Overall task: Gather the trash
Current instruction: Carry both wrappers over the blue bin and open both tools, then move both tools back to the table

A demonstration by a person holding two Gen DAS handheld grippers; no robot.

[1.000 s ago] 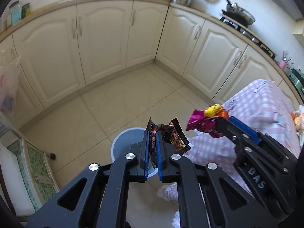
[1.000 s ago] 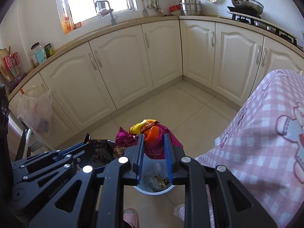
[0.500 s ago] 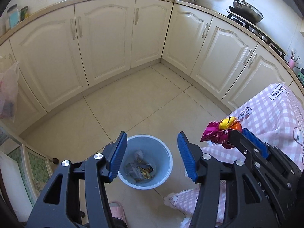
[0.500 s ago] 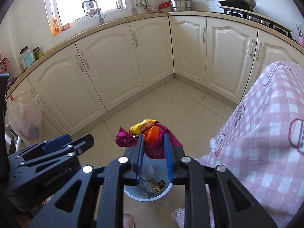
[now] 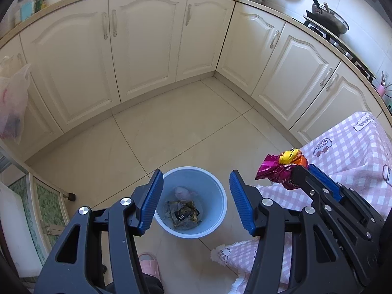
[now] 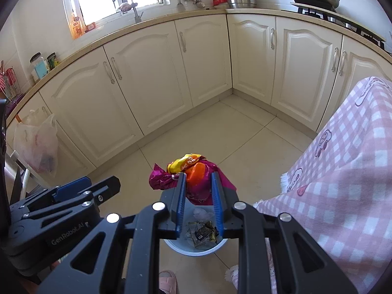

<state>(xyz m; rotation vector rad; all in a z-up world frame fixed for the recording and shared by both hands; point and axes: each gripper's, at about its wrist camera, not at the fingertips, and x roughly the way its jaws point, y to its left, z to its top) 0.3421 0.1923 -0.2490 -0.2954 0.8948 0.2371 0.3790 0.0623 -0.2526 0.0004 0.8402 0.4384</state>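
Left wrist view first: the left tool (image 5: 196,201) is spread wide with nothing between its blue pads (image 5: 153,199), and the blue bin (image 5: 221,201) sits on the tile floor (image 5: 171,132) straight below the gap. Dark crumpled wrappers (image 5: 182,213) are lying in the bottom of the bin. Off to the right of that tool, the right tool (image 5: 302,169) is clamped on a bunched-up magenta, yellow and orange snack wrapper (image 5: 276,169), just beside the bin's right edge, in front of the pink checked tablecloth (image 5: 343,142)

Right wrist view, left to right: the left tool shows up at the lower left, then the right tool (image 6: 197,186) in the middle with its jaws narrow, pinching the snack wrapper (image 6: 193,171) so it sticks out past the tips. The bin (image 6: 196,250) is directly under that wrapper, same dark wrappers (image 6: 203,232) inside. A pink slipper (image 6: 167,278) pokes in at the bottom edge, and the tablecloth (image 6: 343,171) hangs down on the right of the tool
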